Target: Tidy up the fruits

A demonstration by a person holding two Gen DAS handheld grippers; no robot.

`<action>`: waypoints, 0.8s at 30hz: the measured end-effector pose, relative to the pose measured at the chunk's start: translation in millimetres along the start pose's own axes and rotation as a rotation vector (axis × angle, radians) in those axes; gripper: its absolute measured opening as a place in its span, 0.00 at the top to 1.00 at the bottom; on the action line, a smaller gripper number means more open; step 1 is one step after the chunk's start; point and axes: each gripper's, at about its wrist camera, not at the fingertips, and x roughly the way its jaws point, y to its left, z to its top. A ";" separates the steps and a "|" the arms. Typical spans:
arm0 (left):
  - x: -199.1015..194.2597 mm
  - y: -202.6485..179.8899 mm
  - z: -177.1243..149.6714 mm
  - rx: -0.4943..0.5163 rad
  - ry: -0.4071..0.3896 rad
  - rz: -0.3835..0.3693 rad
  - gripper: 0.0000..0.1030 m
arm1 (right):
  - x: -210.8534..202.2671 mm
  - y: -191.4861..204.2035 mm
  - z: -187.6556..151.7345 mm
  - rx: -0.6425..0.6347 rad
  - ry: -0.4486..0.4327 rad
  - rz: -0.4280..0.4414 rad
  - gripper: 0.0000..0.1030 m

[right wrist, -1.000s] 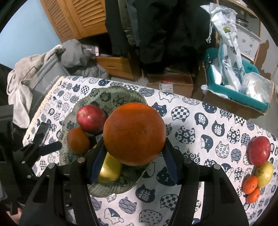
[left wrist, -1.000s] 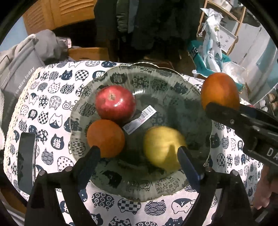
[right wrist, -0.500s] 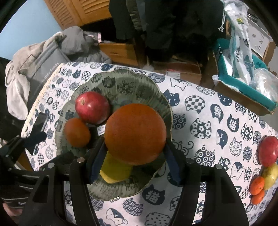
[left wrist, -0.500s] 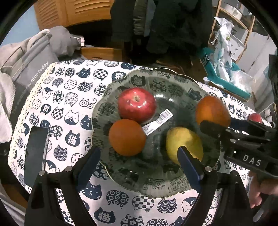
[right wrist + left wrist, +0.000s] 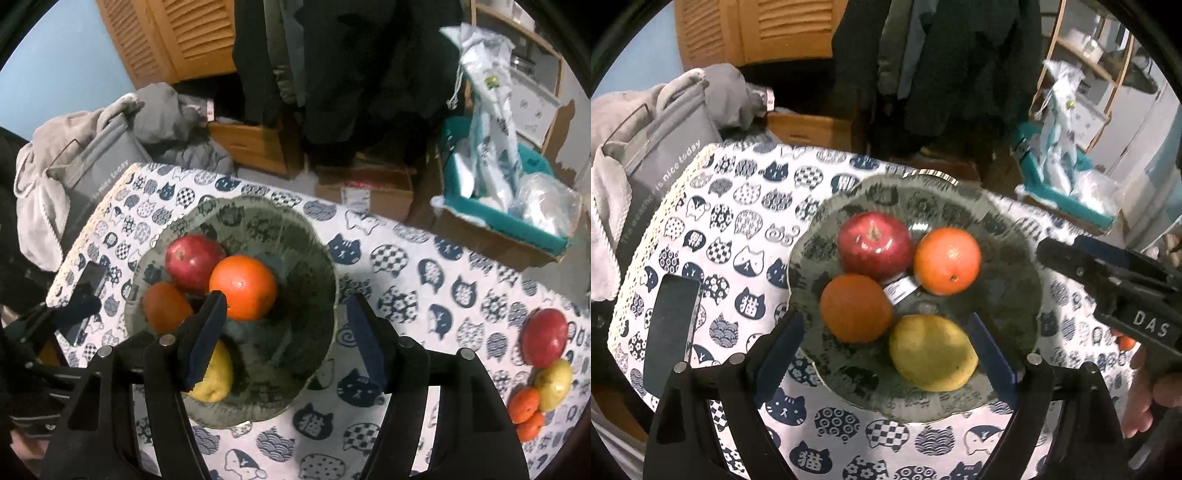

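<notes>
Right gripper (image 5: 286, 341) jaws just been opening, nothing between them now; big orange (image 5: 243, 287) sits free in glass bowl (image 5: 317, 266), just ahead of left finger, touching red apple (image 5: 194, 263).

Left gripper (image 5: 886, 349) wide open, empty, yellow fruit (image 5: 932, 352) just ahead between fingers.

Risks imo:
- right finger clips orange on pull-out, it rolls
- pile shifts
- leftover fruits (image 5: 543, 365) far right of fingers
</notes>
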 end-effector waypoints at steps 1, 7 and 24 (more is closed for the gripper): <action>-4.2 -0.9 0.6 0.001 -0.017 -0.005 0.12 | -2.8 -0.3 0.8 -0.003 -0.007 -0.007 0.34; -30.9 -9.6 5.9 0.020 -0.100 -0.036 0.11 | -35.6 -4.2 2.6 -0.007 -0.080 -0.058 0.28; -88.7 -39.5 8.8 0.085 -0.223 -0.086 0.12 | -138.2 -27.8 -7.9 0.005 -0.227 -0.129 0.23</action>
